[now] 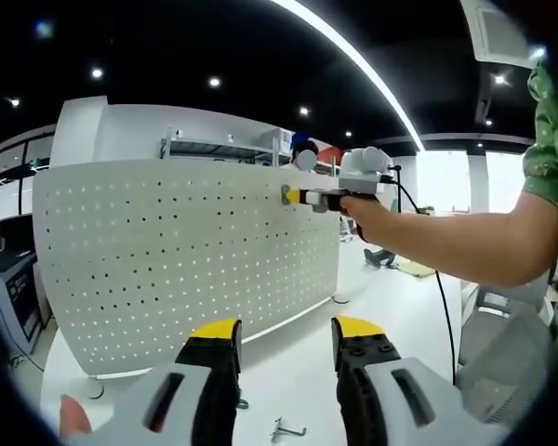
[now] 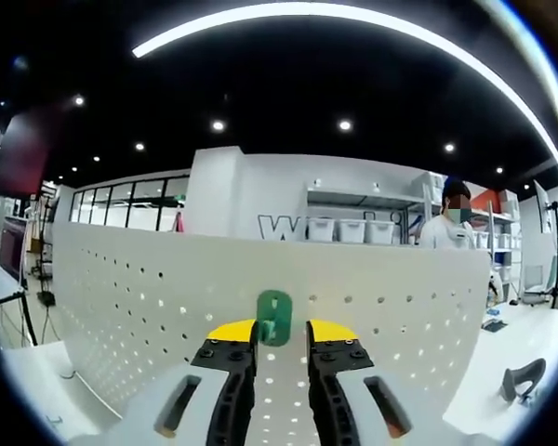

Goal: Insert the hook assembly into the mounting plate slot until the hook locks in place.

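My right gripper (image 2: 279,346) pinches the green hook (image 2: 274,318) between its yellow-tipped jaws, the piece standing upright and pressed at the face of the white pegboard (image 2: 149,279), which serves as the mounting plate. In the left gripper view the same right gripper (image 1: 302,196) reaches in from the right, its tip at the pegboard (image 1: 167,251) near the upper right edge, the hook (image 1: 286,194) touching the panel there. My left gripper (image 1: 286,348) hangs low and well apart from the panel, jaws spread, holding nothing. Hook looks small, light, rigid plastic with a smooth face; I judge it could twist or slip if pushed off-axis, so the grip belongs low on its body, leaving the back tabs free to enter the holes. Pegboard looks stiff, standing upright on the white table (image 1: 298,372). Cannot tell whether the hook has seated and locked; contact point is hidden by the hook itself. A small metal hook (image 1: 286,430) lies on the table near my left gripper
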### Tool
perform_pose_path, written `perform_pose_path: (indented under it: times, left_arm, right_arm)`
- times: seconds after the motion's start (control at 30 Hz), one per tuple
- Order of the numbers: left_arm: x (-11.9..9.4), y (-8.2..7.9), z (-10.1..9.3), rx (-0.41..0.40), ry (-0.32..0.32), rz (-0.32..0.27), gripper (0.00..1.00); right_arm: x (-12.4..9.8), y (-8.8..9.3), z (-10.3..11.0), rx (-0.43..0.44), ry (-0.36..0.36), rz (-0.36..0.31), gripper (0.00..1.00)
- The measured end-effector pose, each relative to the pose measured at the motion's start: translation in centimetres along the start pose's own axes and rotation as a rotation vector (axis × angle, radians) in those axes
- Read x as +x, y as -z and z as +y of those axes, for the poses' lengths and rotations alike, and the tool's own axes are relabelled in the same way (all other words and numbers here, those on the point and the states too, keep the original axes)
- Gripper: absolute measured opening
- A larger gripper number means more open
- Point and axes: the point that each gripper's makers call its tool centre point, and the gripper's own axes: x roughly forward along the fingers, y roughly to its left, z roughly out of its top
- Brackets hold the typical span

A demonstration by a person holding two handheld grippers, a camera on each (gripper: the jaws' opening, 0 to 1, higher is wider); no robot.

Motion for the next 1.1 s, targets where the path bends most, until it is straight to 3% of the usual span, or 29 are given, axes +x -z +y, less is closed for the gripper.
perform_pose_path:
  times: [0.63, 1.1]
  left_arm:
    - [-0.2, 0.0, -0.2, 0.003, 0.001, -0.004, 0.41]
    - [-0.4, -0.2, -0.5, 0.005, 0.002, -0.008, 0.41]
  right_arm:
    - [-1.8, 0.8, -0.3, -0.007, -0.009, 0.015, 0.29]
    - [-3.1, 1.9, 0.0, 0.012, -0.046, 0.026, 0.46]
